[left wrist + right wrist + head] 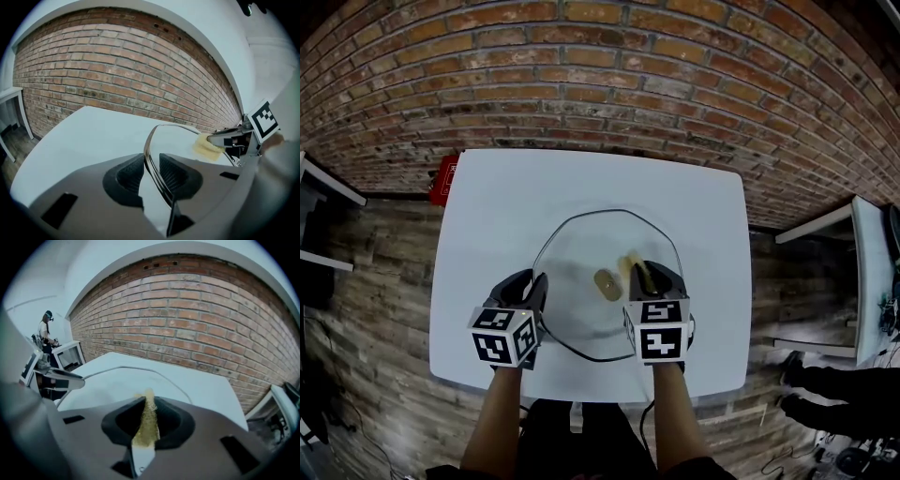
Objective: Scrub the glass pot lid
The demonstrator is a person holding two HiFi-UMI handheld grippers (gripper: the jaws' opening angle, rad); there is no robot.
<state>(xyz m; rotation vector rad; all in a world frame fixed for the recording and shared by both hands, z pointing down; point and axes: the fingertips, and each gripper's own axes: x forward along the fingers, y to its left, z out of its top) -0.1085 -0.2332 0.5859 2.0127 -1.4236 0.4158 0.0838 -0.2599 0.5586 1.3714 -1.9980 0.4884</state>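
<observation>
Mid-scrub: left gripper [151,169] clamps glass lid [579,248] at 8 o'clock, right gripper [148,409] pinches sponge [146,426]; next, probably sweep toward 12.

A glass pot lid [581,239] is laid flat on a white table [502,216] set against a brick wall [600,75]. Its left rim is gripped by the left gripper [534,289]. A yellow sponge [634,266], clamped in the right gripper [649,277], is pressed on the glass beside the tan knob [605,284]. 1 red object [443,180] is seen past the table's far left corner
</observation>
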